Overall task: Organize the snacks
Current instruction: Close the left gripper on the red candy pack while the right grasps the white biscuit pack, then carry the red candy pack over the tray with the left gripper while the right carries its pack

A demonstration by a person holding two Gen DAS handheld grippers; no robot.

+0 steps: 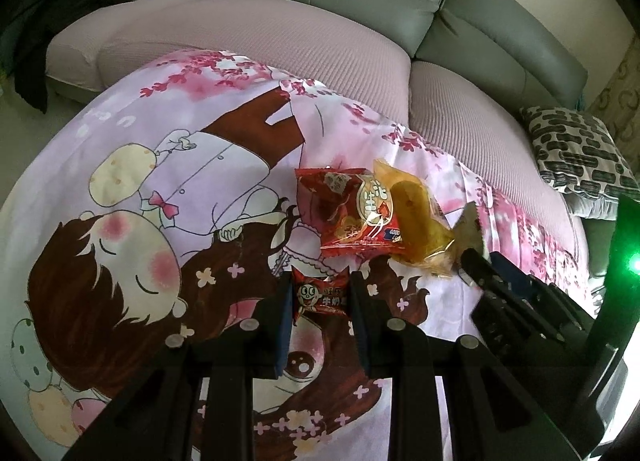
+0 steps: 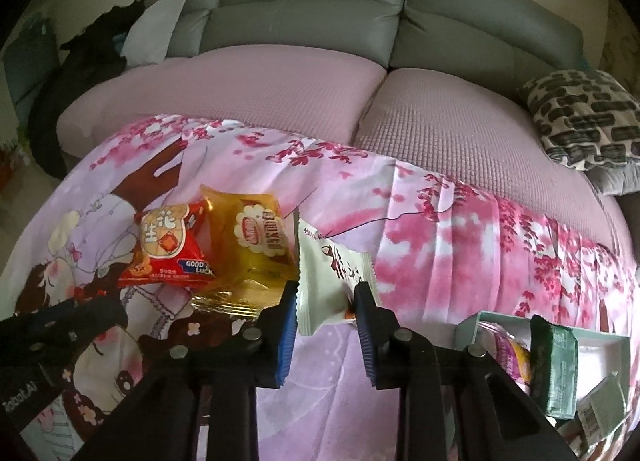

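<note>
Well, ahead of both my tools stands the grey sofa (image 2: pixel 316 1) with its pink seat cushions (image 2: pixel 248 85), and a black-and-white patterned cushion (image 2: pixel 584 121) lies off to the right of my right tool. Under the tools spreads the pink cartoon cloth (image 1: pixel 160 165), printed with blossoms and a sleeping girl, on which all the snacks lie.

Low to the right of my right tool sits a white box (image 2: pixel 600 345), open on top, with a green packet (image 2: pixel 556 365) standing in it and a purple-and-yellow wrapper (image 2: pixel 510 349) beside that.

Just ahead and left of my right tool, a red peanut snack packet (image 2: pixel 172 253) lies partly over a yellow bread packet (image 2: pixel 256 245); from my left tool these two sit just ahead and to the right, touching each other.

My right tool (image 2: pixel 326 297) has just been closing and now pinches the lower edge of a white snack packet (image 2: pixel 332 261), which rises from the pads, tilted away from me. In the left view the tip of this tool shows at the right beside the yellow packet.

My left tool (image 1: pixel 320 293) is pressed onto a small red milk candy (image 1: pixel 318 295), the pads gripping it by both ends just above the cloth.
</note>
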